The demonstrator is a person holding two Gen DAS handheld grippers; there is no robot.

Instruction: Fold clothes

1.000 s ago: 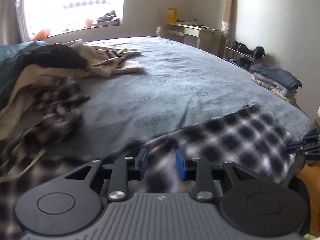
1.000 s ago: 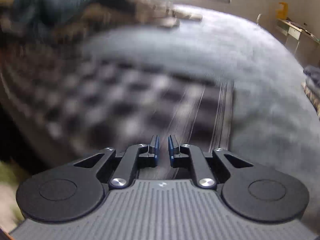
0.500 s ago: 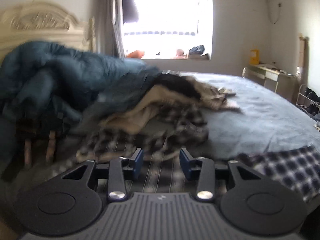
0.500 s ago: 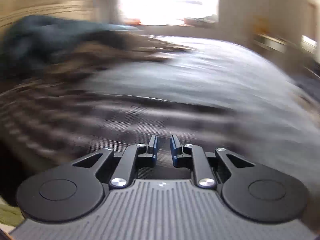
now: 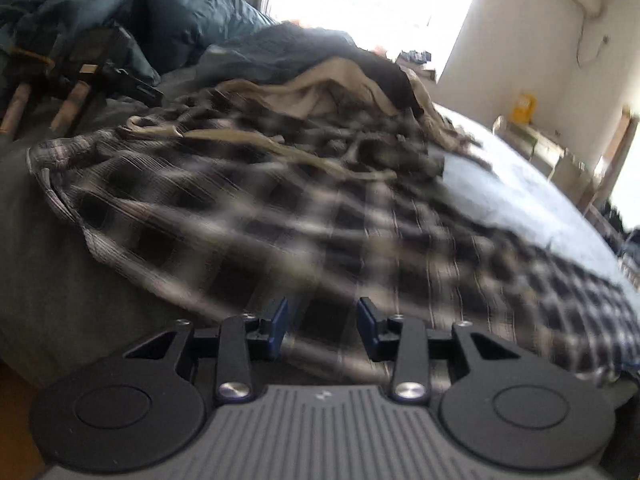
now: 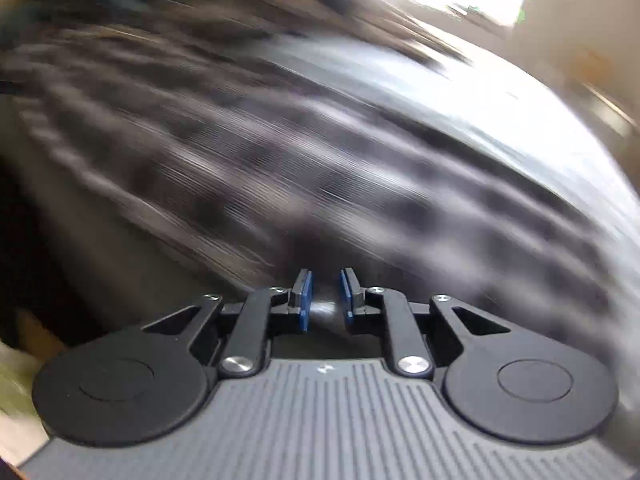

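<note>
Grey bed [image 5: 500,192], blurred plaid shirt [image 5: 280,220], perhaps unlabelled

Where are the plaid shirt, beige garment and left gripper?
plaid shirt [image 5: 248,216], left wrist view, spread checked panel.
beige garment [image 5: 328,88], left wrist view, crumpled top fold.
left gripper [image 5: 322,324], left wrist view, gap between its open fingers.

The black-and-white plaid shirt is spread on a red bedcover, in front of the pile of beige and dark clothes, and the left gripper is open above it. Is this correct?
Not entirely. The left wrist view shows the bedcover is grey-blue, not red. The rest holds: the black-and-white plaid shirt is spread in front of the pile of beige and dark clothes, and the left gripper is open above it.
</note>
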